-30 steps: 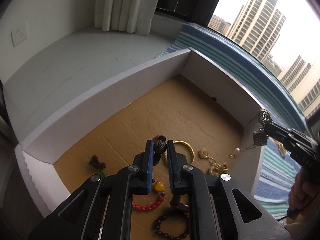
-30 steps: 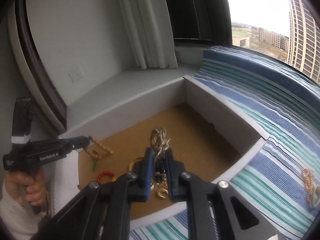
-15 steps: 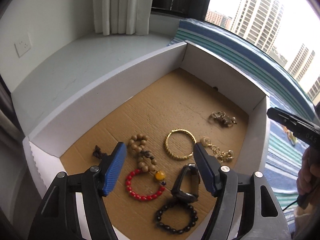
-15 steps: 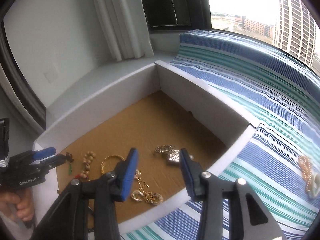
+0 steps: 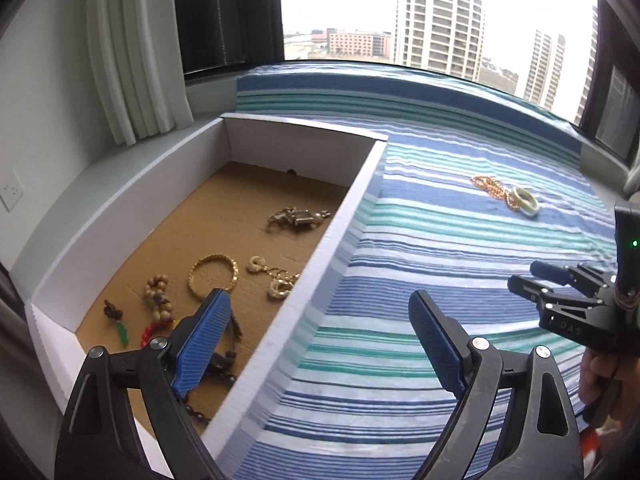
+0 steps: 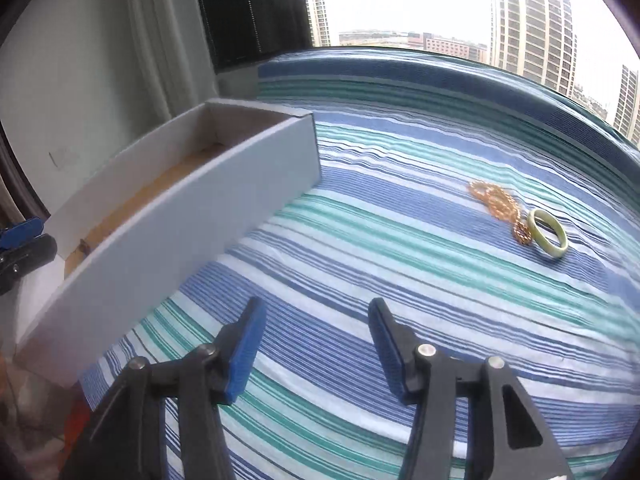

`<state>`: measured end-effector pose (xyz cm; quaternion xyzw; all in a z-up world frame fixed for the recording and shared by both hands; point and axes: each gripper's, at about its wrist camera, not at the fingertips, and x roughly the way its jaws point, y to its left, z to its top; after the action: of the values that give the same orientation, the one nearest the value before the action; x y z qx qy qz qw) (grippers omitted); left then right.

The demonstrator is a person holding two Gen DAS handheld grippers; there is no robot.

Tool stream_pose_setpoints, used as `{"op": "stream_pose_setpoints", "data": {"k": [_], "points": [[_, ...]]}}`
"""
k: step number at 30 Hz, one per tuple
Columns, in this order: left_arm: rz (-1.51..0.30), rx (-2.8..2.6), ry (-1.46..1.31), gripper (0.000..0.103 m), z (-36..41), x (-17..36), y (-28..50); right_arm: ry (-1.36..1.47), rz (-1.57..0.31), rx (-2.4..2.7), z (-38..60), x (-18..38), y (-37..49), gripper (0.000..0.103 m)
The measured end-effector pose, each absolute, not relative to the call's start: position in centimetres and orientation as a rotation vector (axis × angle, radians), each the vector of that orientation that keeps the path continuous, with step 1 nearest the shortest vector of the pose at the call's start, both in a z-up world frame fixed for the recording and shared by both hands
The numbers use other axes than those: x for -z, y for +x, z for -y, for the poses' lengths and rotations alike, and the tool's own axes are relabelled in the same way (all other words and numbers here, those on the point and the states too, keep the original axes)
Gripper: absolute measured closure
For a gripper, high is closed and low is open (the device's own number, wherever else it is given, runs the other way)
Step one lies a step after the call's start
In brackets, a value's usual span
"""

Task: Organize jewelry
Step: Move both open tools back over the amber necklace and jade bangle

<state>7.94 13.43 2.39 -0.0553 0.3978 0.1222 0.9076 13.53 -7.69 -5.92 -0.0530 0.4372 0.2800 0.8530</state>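
Striped blue, teal and white cloth (image 5: 460, 248) covers the window ledge, with tall buildings behind the glass. On the cloth a pale green bangle (image 6: 547, 233) lies touching a heap of coppery gold chain (image 6: 498, 204), both well apart from the box. Left of them sits a shallow white cardboard box with a brown floor (image 5: 352, 216). Inside it are a dull brass charm cluster (image 5: 298, 218), a gold bangle (image 5: 213, 276), a gold chain with a pale ring (image 5: 276, 280), a strand of tan wooden beads (image 5: 158, 300), red beads (image 5: 150, 330), a small dark and green charm (image 5: 118, 322) and dark beads partly hidden by a claw finger.

Over the box's near wall hangs the left claw (image 5: 320, 340); its jaws have just been opening, they stand wide, and nothing is between them. Above bare cloth, the right claw (image 6: 316, 344) has also just been opening, stands partly apart, and grips nothing. Part of a hand (image 5: 600, 372) on the right claw's handle shows at the edge of the left wrist view. White curtains (image 5: 132, 48) hang at the left.
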Motion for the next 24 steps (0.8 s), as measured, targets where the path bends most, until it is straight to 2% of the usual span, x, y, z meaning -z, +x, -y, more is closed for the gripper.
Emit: {"op": "stream_pose_setpoints", "data": {"k": [5, 8, 16, 24], "points": [[-0.832, -0.181, -0.105, 0.012, -9.3, -2.0, 8.7, -0.059, -0.96, -0.456, 14.7, 8.1, 12.6, 0.047], [-0.847, -0.13, -0.108, 0.009, -6.8, -1.0, 9.2, -0.059, -0.953, -0.358, 18.0, 9.1, 11.7, 0.039], [-0.972, 0.0, -0.038, 0.008, -0.6, 5.6, 11.5, -0.01, -0.942, -0.193, 23.0, 11.7, 8.8, 0.038], [-0.985, 0.046, 0.029, 0.008, 2.5, 9.1, 14.5, 0.027, -0.949, -0.182, 24.3, 13.1, 7.9, 0.037]]}}
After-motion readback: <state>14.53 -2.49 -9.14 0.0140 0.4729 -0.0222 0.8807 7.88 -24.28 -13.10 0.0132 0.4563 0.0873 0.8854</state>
